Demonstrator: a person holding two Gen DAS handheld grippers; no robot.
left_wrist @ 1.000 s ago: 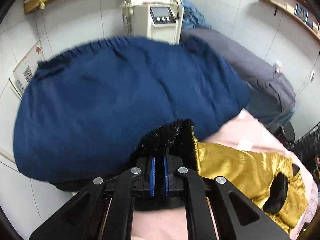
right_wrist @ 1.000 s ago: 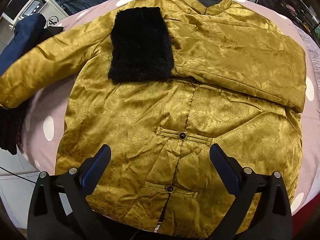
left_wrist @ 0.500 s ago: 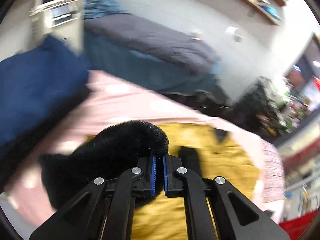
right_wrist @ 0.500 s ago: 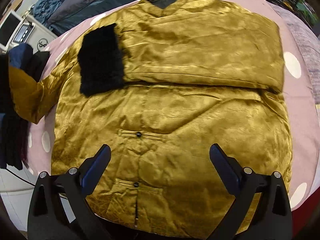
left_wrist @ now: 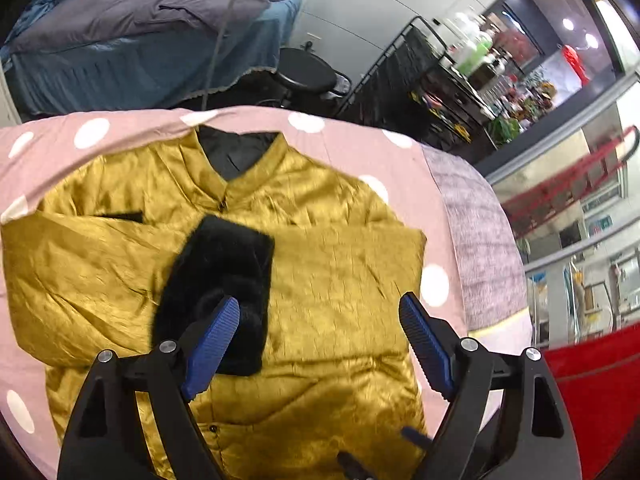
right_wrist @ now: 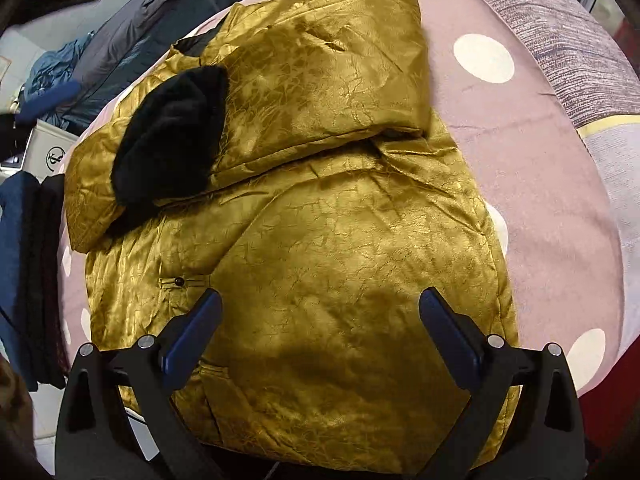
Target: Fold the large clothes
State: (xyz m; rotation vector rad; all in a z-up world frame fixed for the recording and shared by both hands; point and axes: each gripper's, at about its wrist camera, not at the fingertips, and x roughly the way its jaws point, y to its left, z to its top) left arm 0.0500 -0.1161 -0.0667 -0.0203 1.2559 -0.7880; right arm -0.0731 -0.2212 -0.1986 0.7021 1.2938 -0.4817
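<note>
A gold satin jacket (left_wrist: 340,280) lies face up on a pink polka-dot bedspread (left_wrist: 404,168), collar at the far side. Both sleeves are folded across the chest, and their black fur cuffs (left_wrist: 216,280) lie stacked near the middle. My left gripper (left_wrist: 320,328) is open and empty just above the cuffs. In the right wrist view the jacket (right_wrist: 340,260) fills the frame, the fur cuff (right_wrist: 172,140) at upper left. My right gripper (right_wrist: 320,332) is open and empty over the jacket's lower front.
A bed with a grey quilt (left_wrist: 140,12) and a black stool (left_wrist: 308,76) stand beyond the far edge. A black wire rack (left_wrist: 440,80) of goods stands at the far right. Dark blue and black clothes (right_wrist: 28,280) hang off the left edge. A red bed base (left_wrist: 592,392) shows at right.
My left gripper carried the fur-cuffed sleeve from the left edge across the jacket's chest, then opened and let it go. The right gripper stayed open and shifted over the jacket's lower half.
</note>
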